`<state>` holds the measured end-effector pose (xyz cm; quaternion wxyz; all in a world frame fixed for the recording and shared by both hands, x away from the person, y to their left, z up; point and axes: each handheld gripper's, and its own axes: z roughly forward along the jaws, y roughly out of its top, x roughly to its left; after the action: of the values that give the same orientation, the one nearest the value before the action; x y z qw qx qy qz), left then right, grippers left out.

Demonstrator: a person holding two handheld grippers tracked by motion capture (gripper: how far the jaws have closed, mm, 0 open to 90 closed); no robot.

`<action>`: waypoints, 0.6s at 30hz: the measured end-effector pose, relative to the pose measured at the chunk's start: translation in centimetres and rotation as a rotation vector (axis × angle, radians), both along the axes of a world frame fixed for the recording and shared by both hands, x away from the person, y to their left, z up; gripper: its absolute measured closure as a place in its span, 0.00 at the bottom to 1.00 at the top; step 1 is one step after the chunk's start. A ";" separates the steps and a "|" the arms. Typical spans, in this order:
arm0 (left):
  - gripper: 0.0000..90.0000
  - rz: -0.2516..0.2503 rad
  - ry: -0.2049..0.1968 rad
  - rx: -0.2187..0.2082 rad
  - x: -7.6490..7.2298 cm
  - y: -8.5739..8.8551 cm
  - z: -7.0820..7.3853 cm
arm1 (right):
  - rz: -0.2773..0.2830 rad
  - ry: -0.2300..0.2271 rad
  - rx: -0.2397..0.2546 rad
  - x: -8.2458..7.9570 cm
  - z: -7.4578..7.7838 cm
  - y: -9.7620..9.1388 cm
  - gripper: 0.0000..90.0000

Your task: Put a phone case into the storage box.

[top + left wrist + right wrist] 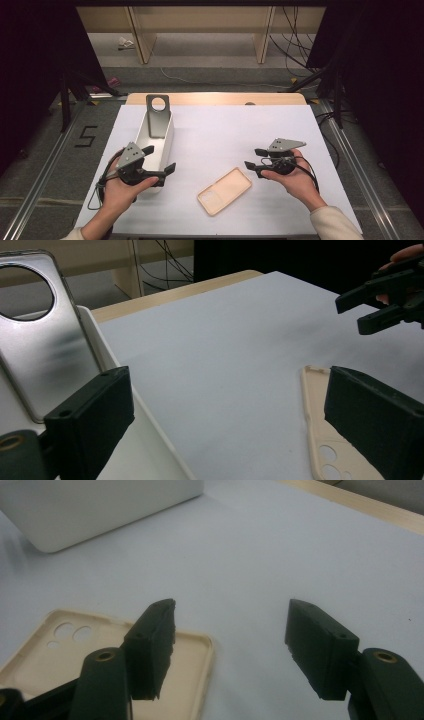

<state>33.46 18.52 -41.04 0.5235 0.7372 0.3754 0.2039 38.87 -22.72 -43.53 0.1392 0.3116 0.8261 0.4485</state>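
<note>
A beige phone case (224,190) lies flat on the white table top, inner side up, between my two hands. A silver-grey phone case (157,116) with a round camera hole leans upright at the far end of a white bin (169,139). My left gripper (160,159) hovers over the bin's near end, open with nothing between its jaws. My right gripper (253,158) is open just right of the beige case and above it, also holding nothing. From the left gripper (230,415), the silver case (45,350) stands at left and the beige case (320,440) lies at right. Under the right gripper (230,650) lies the beige case (50,650).
The white sheet (225,135) covers most of the wooden table (215,98), with bare room in its middle and far right. Metal rails and cables run along the floor on both sides. The bin's wall (90,510) stands beyond the beige case in the right gripper view.
</note>
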 end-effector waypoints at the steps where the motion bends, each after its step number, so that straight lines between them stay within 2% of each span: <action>1: 0.06 -0.003 0.002 -0.001 -0.1 0.0 -0.1 | 0.002 0.001 -0.003 0.0 0.0 0.1 0.42; 7: 0.08 -0.018 0.011 0.007 -0.8 -0.4 -0.6 | 0.002 0.003 -0.007 0.1 0.0 0.2 0.42; 18: 0.09 -0.021 0.005 0.018 -0.8 -0.5 -0.6 | 0.013 0.006 -0.010 0.0 -0.1 0.4 0.45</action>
<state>32.62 18.06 -41.65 0.5179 0.7463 0.3670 0.2002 38.89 -22.36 -43.58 0.1357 0.3069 0.8307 0.4442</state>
